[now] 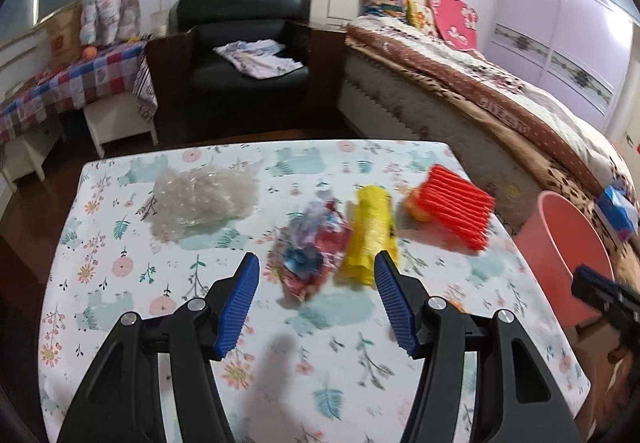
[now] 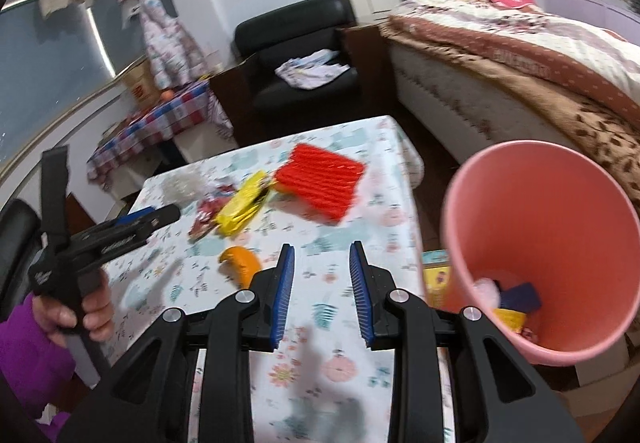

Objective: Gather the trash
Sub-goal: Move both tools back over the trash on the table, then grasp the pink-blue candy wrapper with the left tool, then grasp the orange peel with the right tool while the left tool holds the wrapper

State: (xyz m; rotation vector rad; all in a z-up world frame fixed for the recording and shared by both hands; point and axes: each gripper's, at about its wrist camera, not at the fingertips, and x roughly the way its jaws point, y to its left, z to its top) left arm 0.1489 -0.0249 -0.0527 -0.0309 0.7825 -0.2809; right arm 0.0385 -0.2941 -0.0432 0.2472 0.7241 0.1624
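On the floral tablecloth lie a crumpled clear plastic wrap, a colourful wrapper, a yellow packet and a red ribbed piece. My left gripper hovers open just short of the wrapper and the packet, with nothing between its fingers. A hand in a purple sleeve holds that left gripper in the right wrist view. My right gripper is open and empty above the table's right edge, an orange peel to its left. The pink bin beside the table holds several scraps.
A bed runs along the right behind the bin. A black armchair with cloth on it stands beyond the table. A low table with a checkered cover is at the far left. A yellow box lies by the bin's base.
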